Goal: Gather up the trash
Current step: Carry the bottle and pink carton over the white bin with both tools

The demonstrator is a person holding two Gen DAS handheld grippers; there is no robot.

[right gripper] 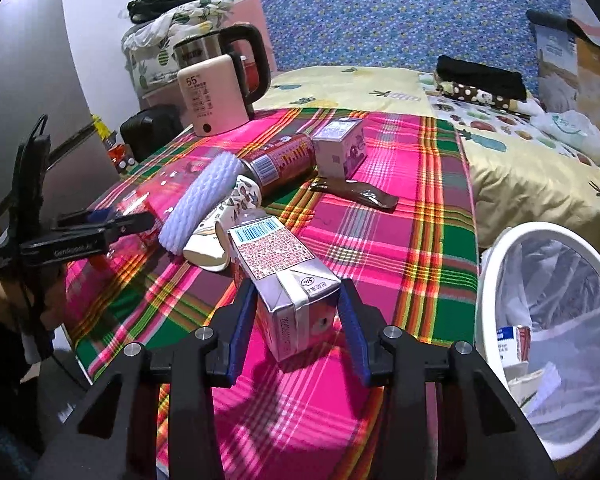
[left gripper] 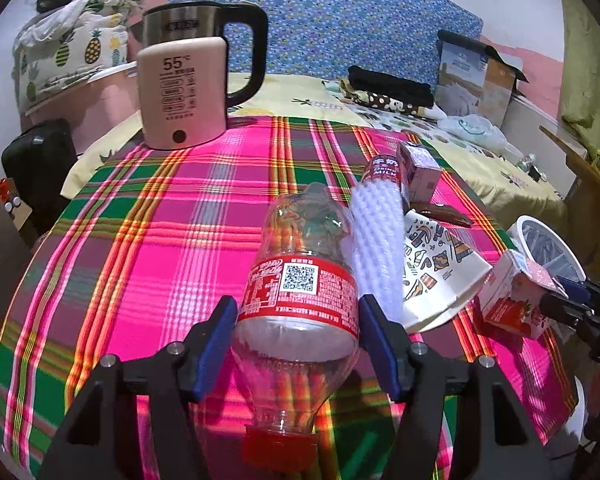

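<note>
A clear plastic bottle [left gripper: 300, 280] with a red label and red cap lies on the plaid cloth, cap toward the camera. My left gripper [left gripper: 298, 340] has its blue pads against both sides of the bottle. A strawberry milk carton [right gripper: 284, 280] sits tilted between the pads of my right gripper [right gripper: 298, 320], which touch its two sides. The left wrist view shows that carton [left gripper: 512, 300] at the right edge. Past the bottle lie a white foam sleeve [left gripper: 380, 240], a patterned paper cup [left gripper: 432, 268], a red can [right gripper: 284, 156], a purple carton [right gripper: 340, 146] and a brown wrapper [right gripper: 356, 192].
A white-rimmed bin [right gripper: 540, 229] with a clear liner and some trash inside stands just off the table's right side. A pink kettle [left gripper: 180, 96] stands at the far left corner of the plaid tablecloth [left gripper: 160, 240]. A bed with clothes and boxes lies behind.
</note>
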